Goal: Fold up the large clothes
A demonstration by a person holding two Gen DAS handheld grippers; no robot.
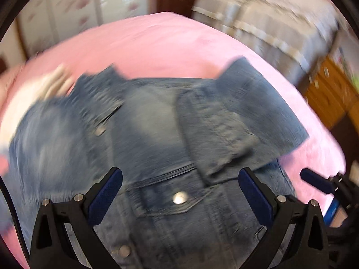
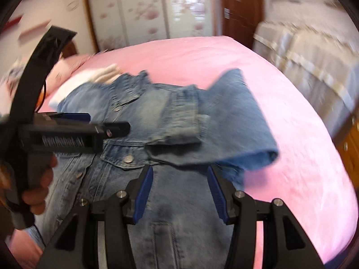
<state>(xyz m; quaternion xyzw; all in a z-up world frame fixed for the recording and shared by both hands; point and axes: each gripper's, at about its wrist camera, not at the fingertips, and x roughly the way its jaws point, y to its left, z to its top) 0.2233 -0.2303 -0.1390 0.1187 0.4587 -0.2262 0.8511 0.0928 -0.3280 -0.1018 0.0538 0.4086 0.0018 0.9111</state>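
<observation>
Two grippers hung over a denim jacket [image 1: 148,148] spread on a pink bed sheet [image 1: 157,44], and neither held anything. Nearest the lens in the left wrist view, the left gripper [image 1: 180,190] stood with jaws wide apart above the chest pocket and its metal button [image 1: 179,198], clear of the cloth as far as the blur allowed. In the right wrist view the right gripper [image 2: 180,188] had jaws parted about halfway, nothing between the pads; the person's hand [image 2: 38,186] was seen gripping the other tool's handle at the left edge. Beyond the jaws, the sleeve [image 2: 237,121] on the right of both views lay folded inward across the jacket's front, its cuff end resting near the pocket. The opposite sleeve, toward the left of both views, appeared unfolded, though blur obscured its outline. Further off lay a pale garment [image 2: 98,76] beside the collar, then wardrobe doors [image 2: 143,11] and a brown door [image 2: 241,6]. Judged: one sleeve fold complete; the next move would call for gripping the remaining sleeve and drawing it across.
</observation>
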